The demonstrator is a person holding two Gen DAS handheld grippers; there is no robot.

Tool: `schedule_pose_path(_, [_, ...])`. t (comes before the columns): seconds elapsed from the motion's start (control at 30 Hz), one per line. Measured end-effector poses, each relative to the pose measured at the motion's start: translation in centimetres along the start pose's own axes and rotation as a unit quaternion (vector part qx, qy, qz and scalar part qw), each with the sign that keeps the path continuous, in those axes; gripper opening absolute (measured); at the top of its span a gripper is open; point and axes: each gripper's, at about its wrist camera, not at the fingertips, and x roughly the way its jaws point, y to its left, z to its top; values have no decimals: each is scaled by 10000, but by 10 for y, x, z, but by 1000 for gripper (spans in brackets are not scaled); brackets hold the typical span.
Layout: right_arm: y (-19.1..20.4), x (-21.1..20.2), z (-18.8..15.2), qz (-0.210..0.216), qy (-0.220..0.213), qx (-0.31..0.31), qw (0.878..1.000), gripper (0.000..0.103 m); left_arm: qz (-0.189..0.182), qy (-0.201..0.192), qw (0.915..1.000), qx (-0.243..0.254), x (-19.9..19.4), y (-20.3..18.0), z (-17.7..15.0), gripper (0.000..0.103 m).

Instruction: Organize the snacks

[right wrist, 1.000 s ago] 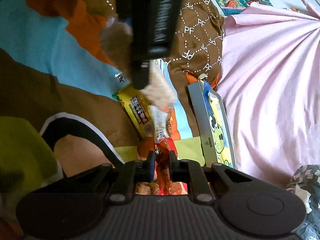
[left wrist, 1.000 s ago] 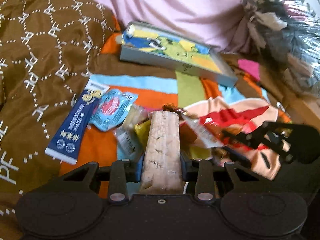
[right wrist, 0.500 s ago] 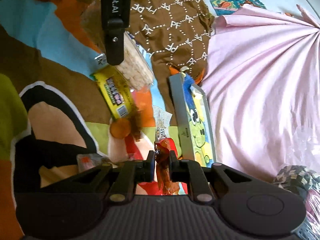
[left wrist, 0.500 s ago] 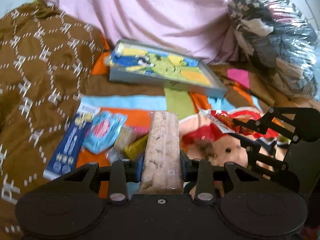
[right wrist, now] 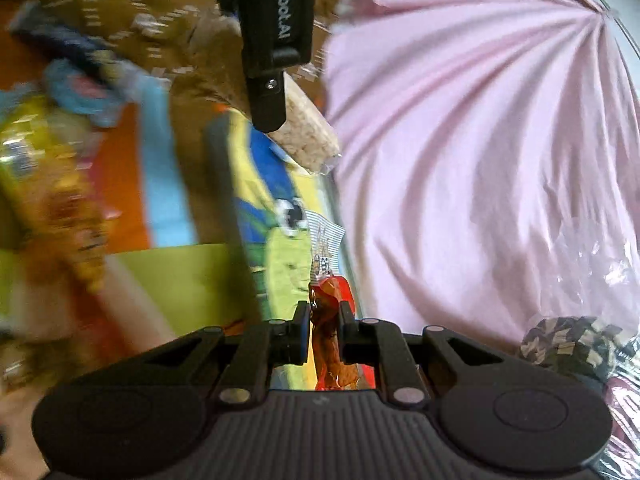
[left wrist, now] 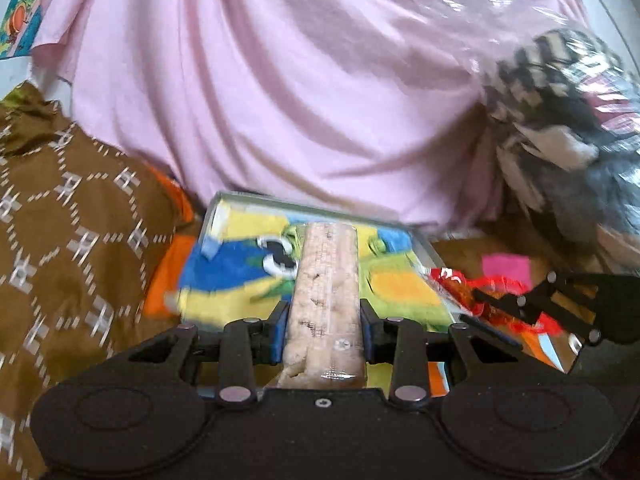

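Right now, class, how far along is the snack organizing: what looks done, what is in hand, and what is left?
Done: no snack visibly lies in the shallow grey tray with the cartoon frog lining yet. In hand: the left gripper holds a clear-wrapped pale puffed-rice bar over the tray; the right gripper holds a red-orange snack packet at its edge. Left: the blurred yellow and blue packets lying on the blanket.

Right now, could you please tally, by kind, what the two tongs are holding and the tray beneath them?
Pale rice bar in clear wrap: 1, in the left tongs
Red snack packet: 1, in the right tongs
Cartoon-printed tray: 1
Total: 3
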Motion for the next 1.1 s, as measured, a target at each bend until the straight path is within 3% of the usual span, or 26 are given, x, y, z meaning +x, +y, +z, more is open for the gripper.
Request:
schedule_pose_path(0.27, [-20, 87, 6, 141, 137, 605, 9980, 15, 351, 312, 9988, -151, 89, 13, 33, 37])
schedule_pose_path(0.5, [-10, 131, 6, 521, 383, 877, 9940, 15, 569, 736, 9956, -67, 139, 23, 26, 37])
schedule_pose_path(0.7, [-12, 145, 8, 875, 506, 1340, 9858, 18, 632, 1019, 9927, -142, 157, 29, 15, 37])
schedule_pose_path(0.8, [-17, 146, 9, 1030, 527, 1588, 9805, 28, 655, 1055, 9920, -220, 157, 32, 13, 38])
schedule_pose_path(0.87, [-20, 144, 9, 1135, 502, 1750, 9767, 42, 662, 1050, 9917, -320, 154, 35, 13, 38])
schedule_pose_path(1.1, [-31, 130, 11, 1117, 334, 2092, 9709, 75, 756, 973, 9912, -486, 134, 40, 17, 56])
